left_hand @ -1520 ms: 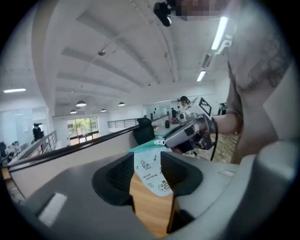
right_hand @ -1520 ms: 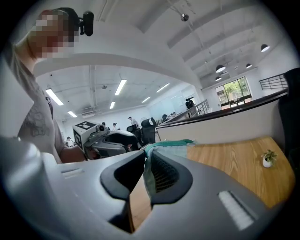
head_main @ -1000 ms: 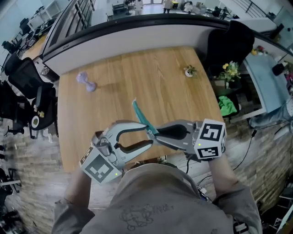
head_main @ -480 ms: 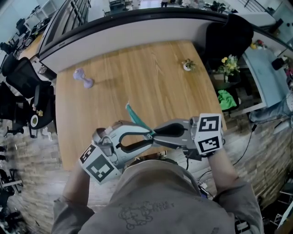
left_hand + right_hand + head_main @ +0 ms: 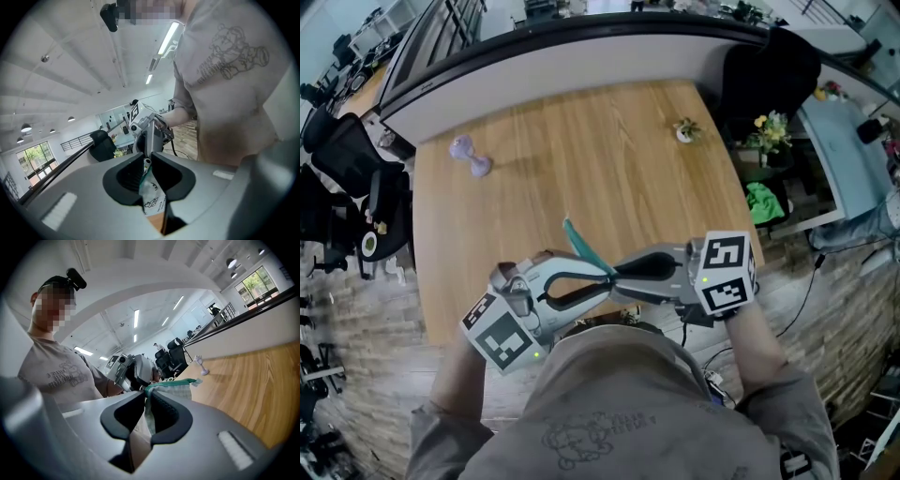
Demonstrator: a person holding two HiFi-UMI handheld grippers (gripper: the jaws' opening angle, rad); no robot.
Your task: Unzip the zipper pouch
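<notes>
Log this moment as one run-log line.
right gripper: shut on pouch | left gripper: jaws just been closing, now pinching pouch | pouch: held above table

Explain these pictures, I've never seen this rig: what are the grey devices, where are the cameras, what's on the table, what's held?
A person holds two grey hand-held clamps. One picture looks down from a head camera; the other two cameras ride on the clamps. The left gripper, its jaws just closed further, and the right gripper both pinch a teal-edged pale fabric zipper pouch above the wooden table. On it are a small lilac dumbbell and a tiny potted plant.
</notes>
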